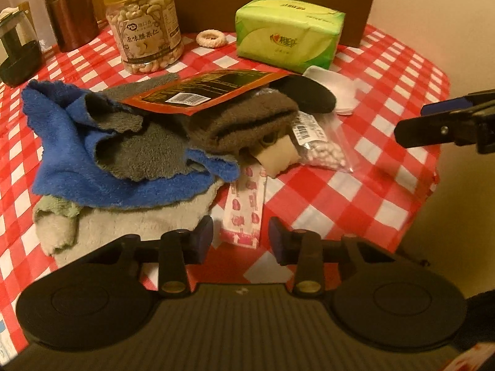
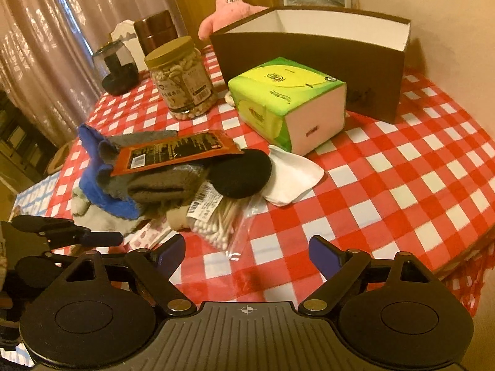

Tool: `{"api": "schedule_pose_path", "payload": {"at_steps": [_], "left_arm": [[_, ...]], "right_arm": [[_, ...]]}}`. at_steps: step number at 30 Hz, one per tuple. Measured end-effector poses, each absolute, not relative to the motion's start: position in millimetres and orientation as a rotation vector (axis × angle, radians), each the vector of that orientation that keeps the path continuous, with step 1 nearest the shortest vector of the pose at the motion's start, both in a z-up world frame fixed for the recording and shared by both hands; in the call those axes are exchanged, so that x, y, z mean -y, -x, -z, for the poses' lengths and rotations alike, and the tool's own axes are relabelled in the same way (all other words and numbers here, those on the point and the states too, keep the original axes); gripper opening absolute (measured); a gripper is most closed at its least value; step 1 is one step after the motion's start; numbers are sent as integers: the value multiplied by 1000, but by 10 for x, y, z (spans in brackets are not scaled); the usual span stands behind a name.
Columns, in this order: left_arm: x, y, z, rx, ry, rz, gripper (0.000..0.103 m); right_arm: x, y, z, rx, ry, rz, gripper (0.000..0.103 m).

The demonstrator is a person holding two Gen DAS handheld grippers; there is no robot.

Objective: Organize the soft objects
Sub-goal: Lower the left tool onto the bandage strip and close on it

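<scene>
A heap of soft cloths lies on the red-checked table: a blue towel (image 1: pixel 77 154), a grey cloth (image 1: pixel 139 148), a brown folded sock (image 1: pixel 247 117) and a cream fleece (image 1: pixel 123 225) underneath. An orange snack packet (image 1: pixel 204 89) rests on top. My left gripper (image 1: pixel 241 233) hovers at the heap's near edge, jaws apart, with the end of a pink-patterned packet (image 1: pixel 244 207) between the pads but untouched. My right gripper (image 2: pixel 247 245) stands open over bare tablecloth, just short of a bag of cotton swabs (image 2: pixel 216 219). A black round pad (image 2: pixel 241 176) and white cotton pads (image 2: pixel 294 176) lie beside the heap.
An open brown box (image 2: pixel 309 52) stands at the back with a green tissue pack (image 2: pixel 284 99) before it. A cashew jar (image 2: pixel 182 80), a cream ring (image 1: pixel 212 38), dark canisters and a pink plush star (image 2: pixel 225 9) are behind. The table edge (image 1: pixel 427 191) drops off at right.
</scene>
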State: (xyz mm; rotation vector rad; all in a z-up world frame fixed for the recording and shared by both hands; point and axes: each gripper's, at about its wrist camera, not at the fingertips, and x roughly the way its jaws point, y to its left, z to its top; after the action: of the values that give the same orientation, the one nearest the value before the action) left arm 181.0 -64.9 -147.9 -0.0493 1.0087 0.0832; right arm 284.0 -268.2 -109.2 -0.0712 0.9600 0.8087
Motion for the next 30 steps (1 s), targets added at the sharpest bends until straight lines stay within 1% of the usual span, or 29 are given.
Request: {"api": "schedule_pose_path", "payload": {"at_steps": [6, 8, 11, 19, 22, 30], "left_arm": [[685, -1890, 1534, -1005, 40, -106, 33], [698, -1910, 1536, -1002, 43, -105, 29], [721, -1928, 1538, -998, 39, -104, 26], [744, -1945, 1522, -1015, 57, -123, 23], [732, -1912, 1467, -1023, 91, -131, 16], [705, -1681, 1305, -1025, 111, -185, 16]], "right_arm": [[2656, -3013, 1168, -982, 84, -843, 87], [2647, -3058, 1189, -992, 86, -853, 87], [2634, -3106, 1211, -1001, 89, -866, 87], [2638, -3172, 1241, -1010, 91, -899, 87], [2639, -3196, 1232, -1006, 88, -912, 87], [2525, -3216, 1194, -974, 111, -980, 87]]}}
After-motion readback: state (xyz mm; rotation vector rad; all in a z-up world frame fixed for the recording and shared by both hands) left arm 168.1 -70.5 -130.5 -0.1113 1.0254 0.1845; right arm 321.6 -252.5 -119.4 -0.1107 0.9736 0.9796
